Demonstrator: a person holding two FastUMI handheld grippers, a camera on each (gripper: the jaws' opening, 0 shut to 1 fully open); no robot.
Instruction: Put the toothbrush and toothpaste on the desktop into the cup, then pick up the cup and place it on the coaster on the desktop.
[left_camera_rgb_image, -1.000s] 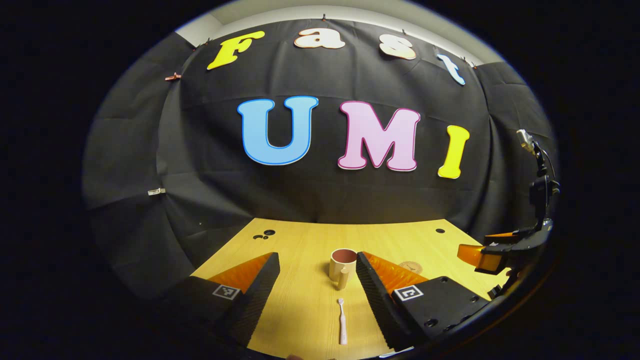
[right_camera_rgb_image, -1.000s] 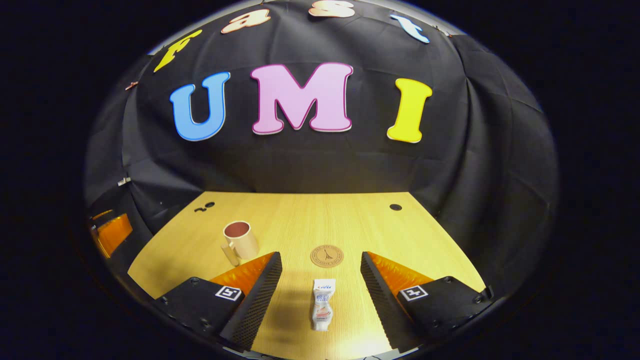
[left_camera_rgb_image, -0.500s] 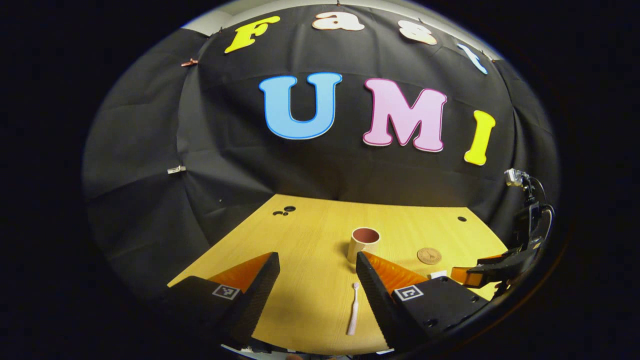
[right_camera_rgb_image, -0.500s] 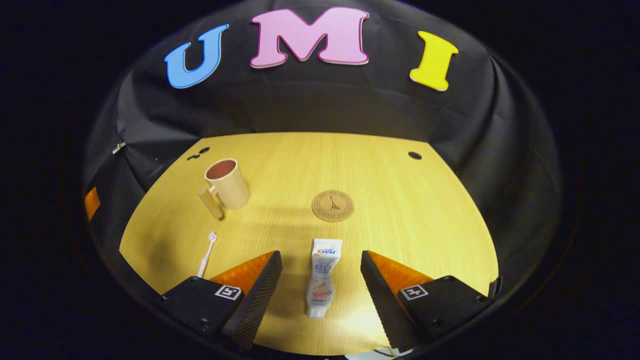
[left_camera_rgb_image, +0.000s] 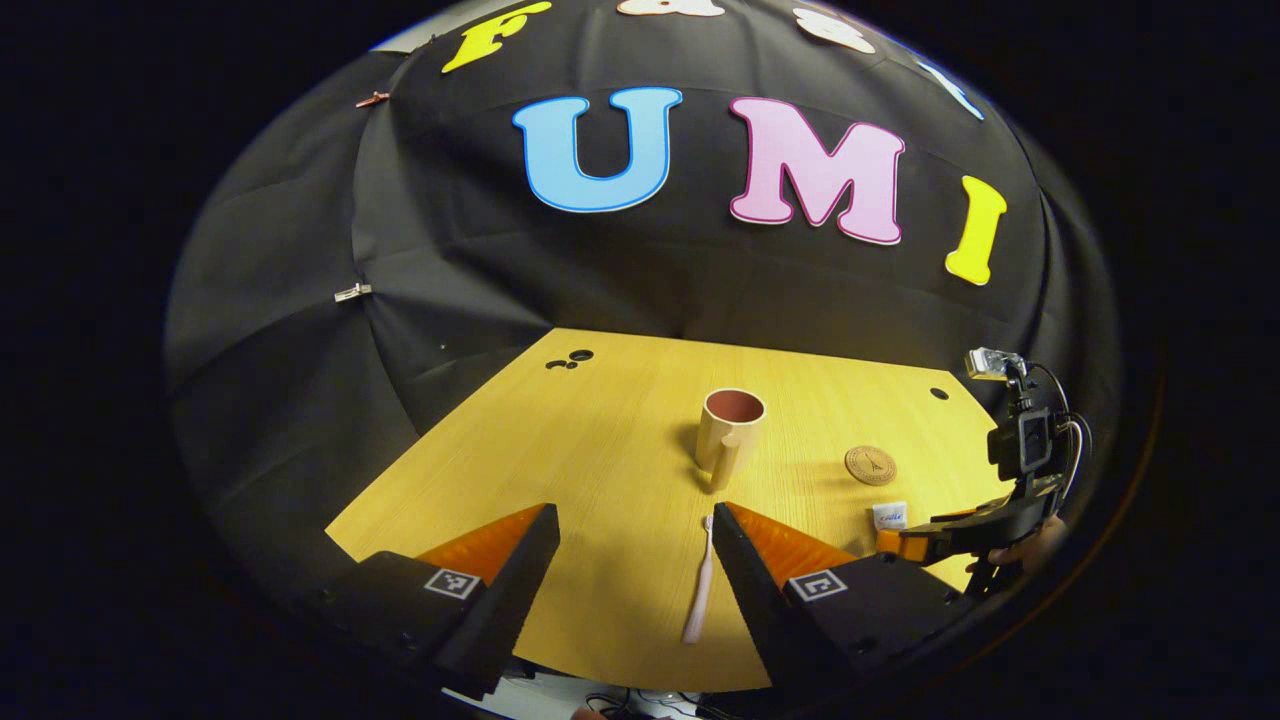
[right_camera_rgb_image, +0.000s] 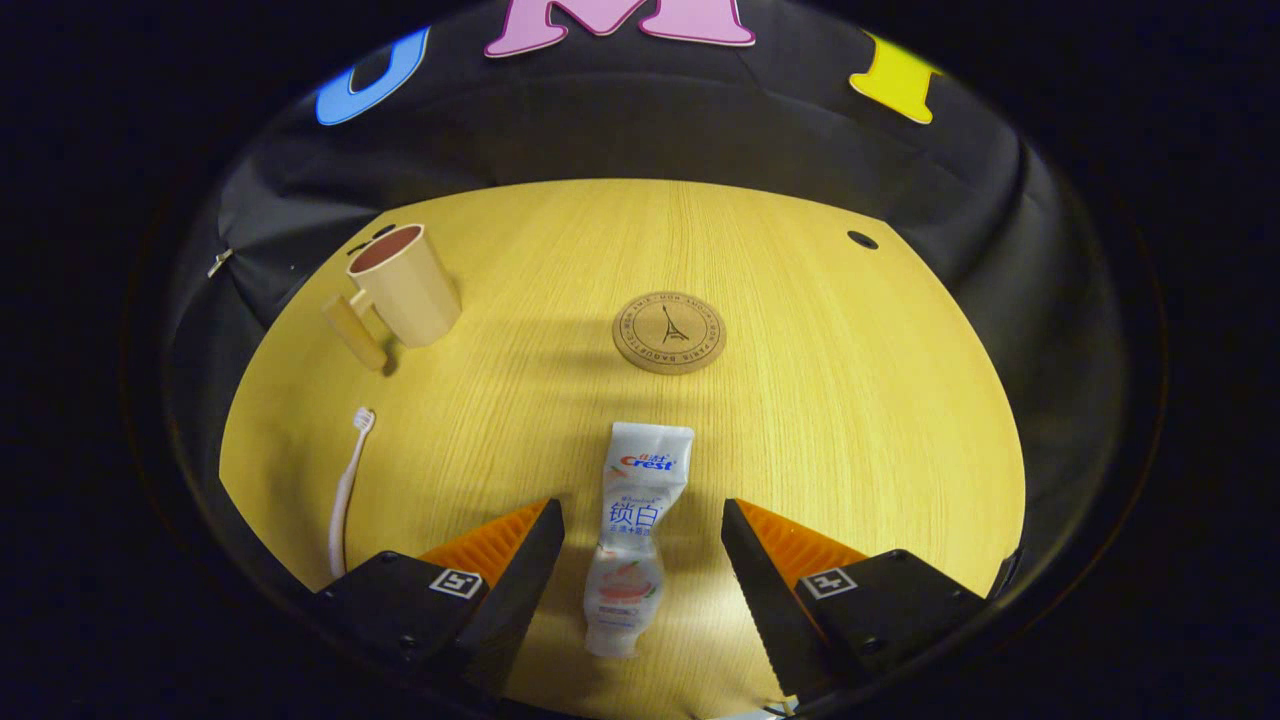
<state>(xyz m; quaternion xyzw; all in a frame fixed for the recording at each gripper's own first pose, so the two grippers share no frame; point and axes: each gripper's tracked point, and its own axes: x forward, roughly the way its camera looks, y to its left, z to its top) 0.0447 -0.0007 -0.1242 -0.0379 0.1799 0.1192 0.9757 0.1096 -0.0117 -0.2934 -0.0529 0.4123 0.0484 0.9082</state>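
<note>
A beige cup (left_camera_rgb_image: 728, 428) (right_camera_rgb_image: 401, 286) with a handle stands upright on the wooden desk (left_camera_rgb_image: 580, 470), its handle turned toward the near edge. A pale pink toothbrush (left_camera_rgb_image: 699, 582) (right_camera_rgb_image: 346, 487) lies flat in front of it. My left gripper (left_camera_rgb_image: 635, 520) is open above the desk's near edge, and the toothbrush lies close to its right finger (left_camera_rgb_image: 760, 575). A white toothpaste tube (right_camera_rgb_image: 634, 537) (left_camera_rgb_image: 889, 516) lies flat between the fingers of my open right gripper (right_camera_rgb_image: 640, 515), untouched. The round cork coaster (right_camera_rgb_image: 669, 331) (left_camera_rgb_image: 870, 465) lies just beyond the tube. The right gripper (left_camera_rgb_image: 925, 540) appears at the right in the left gripper view.
Small dark holes mark the desk's far corners (right_camera_rgb_image: 861, 240) (left_camera_rgb_image: 575, 358). Black cloth closes the booth behind and beside the desk. A camera mount with cables (left_camera_rgb_image: 1020, 430) rides on top of the right gripper.
Both grippers have tilted down toward the desk. The right one has come forward over the toothpaste, which now lies between its fingers. The toothbrush sits closer to the left gripper's right finger.
</note>
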